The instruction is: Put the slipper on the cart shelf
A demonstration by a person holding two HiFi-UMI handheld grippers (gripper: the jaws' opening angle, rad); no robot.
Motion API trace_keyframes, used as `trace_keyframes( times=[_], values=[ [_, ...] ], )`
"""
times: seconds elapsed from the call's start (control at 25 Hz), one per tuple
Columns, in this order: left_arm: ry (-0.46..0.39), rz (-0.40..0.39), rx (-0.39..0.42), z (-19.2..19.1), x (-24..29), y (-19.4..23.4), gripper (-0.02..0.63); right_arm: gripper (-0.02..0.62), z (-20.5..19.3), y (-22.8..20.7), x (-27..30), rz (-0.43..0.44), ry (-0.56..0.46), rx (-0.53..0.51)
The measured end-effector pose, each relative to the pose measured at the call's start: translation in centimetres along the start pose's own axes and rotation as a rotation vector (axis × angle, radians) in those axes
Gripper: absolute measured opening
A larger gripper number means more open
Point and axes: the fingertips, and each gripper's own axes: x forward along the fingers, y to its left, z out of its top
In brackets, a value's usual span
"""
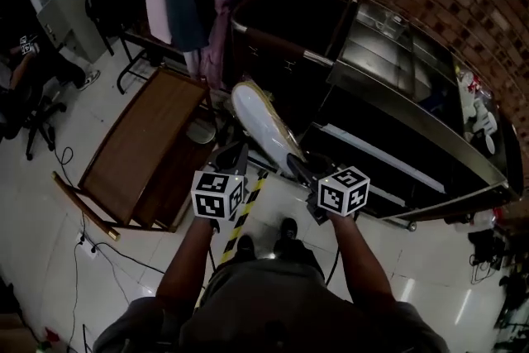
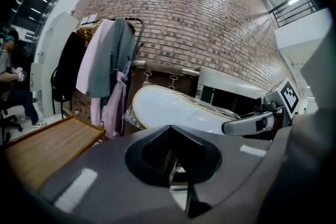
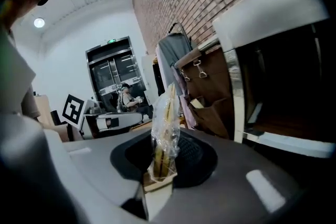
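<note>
White slipper [image 1: 263, 126] in outstretched right claw [image 3: 160, 168]

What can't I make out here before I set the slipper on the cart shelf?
- Upper of the slipper: head and left gripper views show only one white face; the right gripper view shows only its bagged edge.
- Shelves of the cart: too dark in head and right gripper views to tell what lies on them.
- White things at the cart's far end: too small and dim in head view.
</note>
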Motion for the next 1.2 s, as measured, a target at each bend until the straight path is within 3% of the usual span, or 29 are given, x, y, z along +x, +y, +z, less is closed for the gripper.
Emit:
trace_keyframes(
  times=[0.24, 0.68, 0.96, 1.2],
  values=[
    [0.048, -0.144, 0.045, -1.4, 3.0, -7.9, 0.008, 0.063, -2.3, -2.9, -8.0, -0.117, -0.038, 0.041],
    [0.081, -0.326, 0.139, -2.8, 7.3, -25.9, 0.008, 0.063, -6.3, -8.3, -24.6, -0.237, -0.104, 0.097],
    [0.104, -0.396, 0.177, -5.1, 10.1, -36.0, 0.008, 0.063, -9.0, -13.8, -34.1, -0.349, -0.169, 0.166],
    [0.135, -0.426, 0.201, -6.8, 12.3, -40.9, 0.008, 0.063, -10.1, -18.5, -39.9, -0.434, -0.226, 0.220]
  ],
)
